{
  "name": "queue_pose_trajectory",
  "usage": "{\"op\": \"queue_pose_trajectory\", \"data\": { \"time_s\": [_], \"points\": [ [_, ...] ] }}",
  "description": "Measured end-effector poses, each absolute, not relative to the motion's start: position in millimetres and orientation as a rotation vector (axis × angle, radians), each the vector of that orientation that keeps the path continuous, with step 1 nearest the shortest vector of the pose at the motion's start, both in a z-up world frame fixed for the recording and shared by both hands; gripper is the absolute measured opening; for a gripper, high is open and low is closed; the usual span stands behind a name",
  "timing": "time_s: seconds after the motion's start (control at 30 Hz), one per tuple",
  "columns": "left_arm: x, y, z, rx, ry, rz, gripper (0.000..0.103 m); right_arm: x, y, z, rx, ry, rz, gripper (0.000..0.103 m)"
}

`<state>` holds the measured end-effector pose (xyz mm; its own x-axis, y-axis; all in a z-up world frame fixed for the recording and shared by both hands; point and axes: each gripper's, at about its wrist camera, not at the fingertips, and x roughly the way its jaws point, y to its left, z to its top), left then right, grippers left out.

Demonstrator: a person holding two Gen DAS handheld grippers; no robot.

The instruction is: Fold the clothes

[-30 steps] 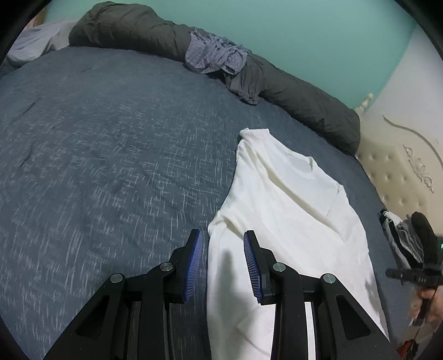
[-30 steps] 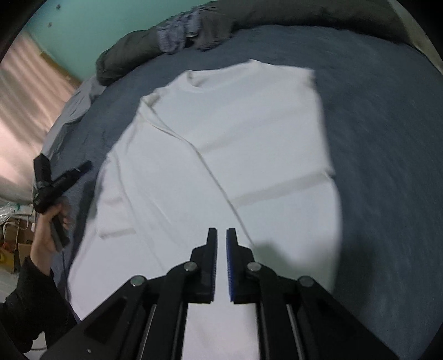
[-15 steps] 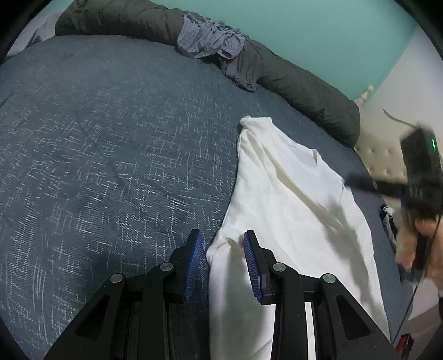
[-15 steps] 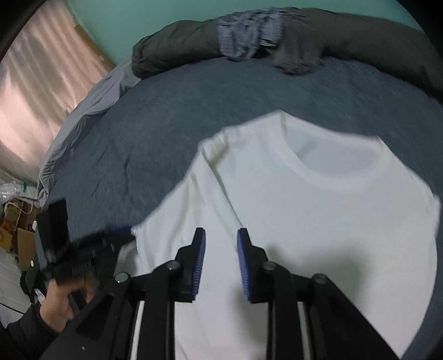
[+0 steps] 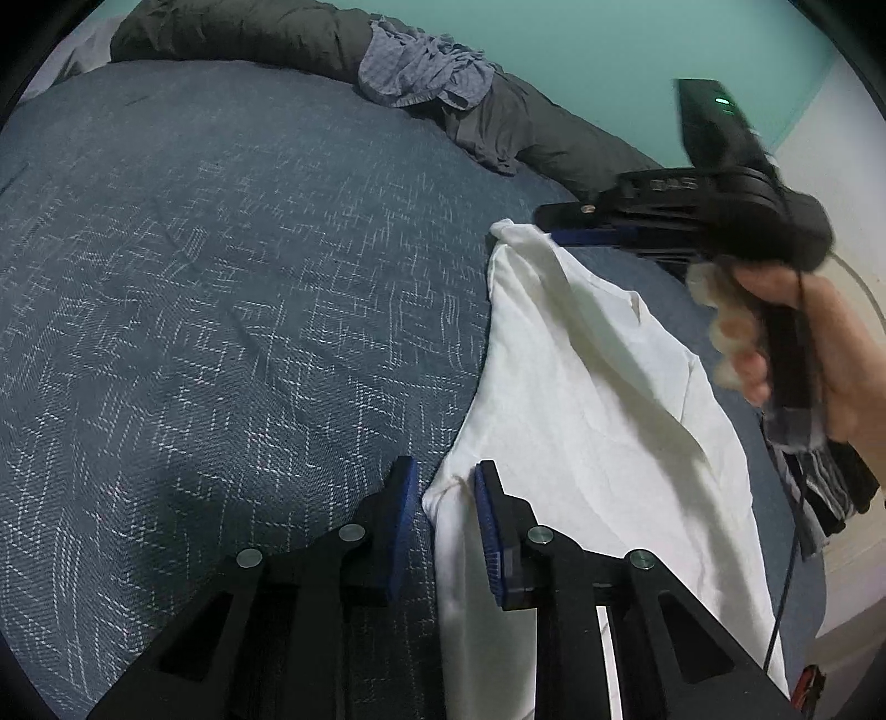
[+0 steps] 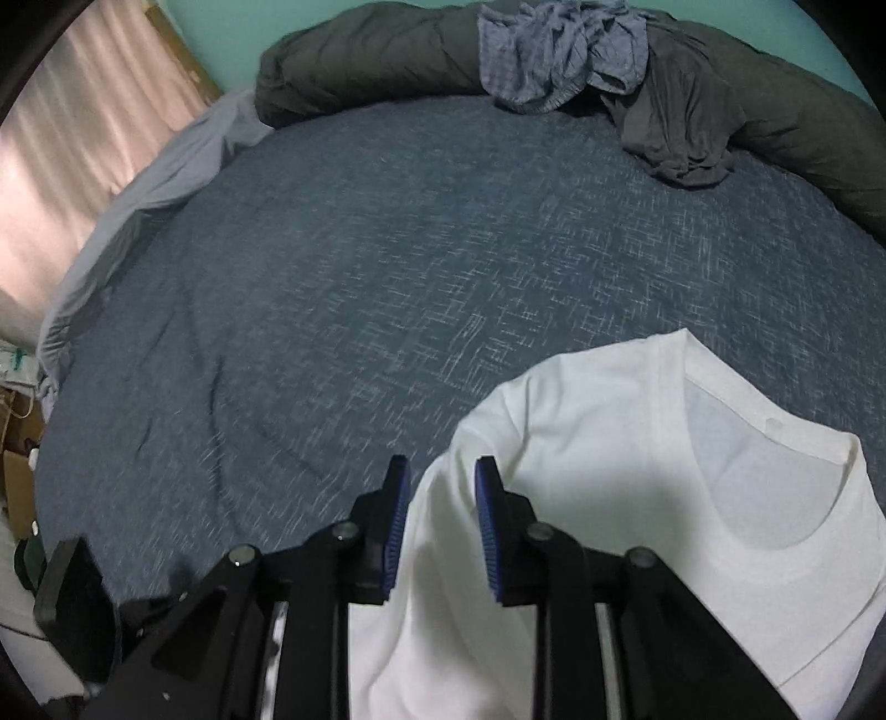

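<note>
A white T-shirt [image 5: 598, 415] lies on the blue bed cover [image 5: 221, 277], folded lengthwise, its neckline toward the far end. My left gripper [image 5: 443, 493] sits low at the shirt's near left edge. Its jaws are closing with the cloth's corner between them, and a gap still shows at the left pad [image 5: 404, 498]. A hand holds my right gripper [image 5: 554, 224] at the shirt's far shoulder corner. In the right wrist view the right gripper [image 6: 440, 498] stands open astride the shoulder edge of the T-shirt [image 6: 609, 443], beside the collar.
A rolled dark grey duvet [image 5: 249, 33] runs along the far side of the bed, with a blue-grey checked garment [image 5: 421, 72] and a dark grey one [image 5: 487, 127] on it. Striped clothes [image 5: 819, 487] lie at the right edge. A curtain [image 6: 83, 138] hangs left.
My right gripper swept across the shirt from its body to the shoulder corner and its jaws went from shut to open. My left gripper sank to the shirt's edge and its jaws narrowed.
</note>
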<state>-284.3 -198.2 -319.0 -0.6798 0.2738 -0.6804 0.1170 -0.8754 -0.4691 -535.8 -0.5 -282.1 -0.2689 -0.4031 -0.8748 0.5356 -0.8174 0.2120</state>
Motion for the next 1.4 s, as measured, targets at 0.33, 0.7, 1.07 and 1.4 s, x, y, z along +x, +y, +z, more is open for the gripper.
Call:
{"op": "queue_pose_trajectory", "data": {
  "time_s": [0.33,0.7,1.07,1.4],
  "points": [
    [-284.5,-197.4,-322.1,-1.22,-0.748,2.701,0.022,-562.5,-4.1,-295.4,1.418,0.143,-2.128,0.003],
    [-283.3,-199.7,-323.8,-1.218,-0.776,2.696,0.018,-589.1,23.5,-307.2,1.397,-0.13,-2.208,0.002],
    [-289.3,-191.3,-321.8,-1.218,-0.788,2.687,0.017,-596.1,30.4,-294.1,1.321,-0.231,-2.244,0.012],
    [-281.5,-196.6,-323.6,-1.217,-0.792,2.685,0.017,-588.1,-29.9,-306.0,1.401,0.286,-2.165,0.026]
  ]
}}
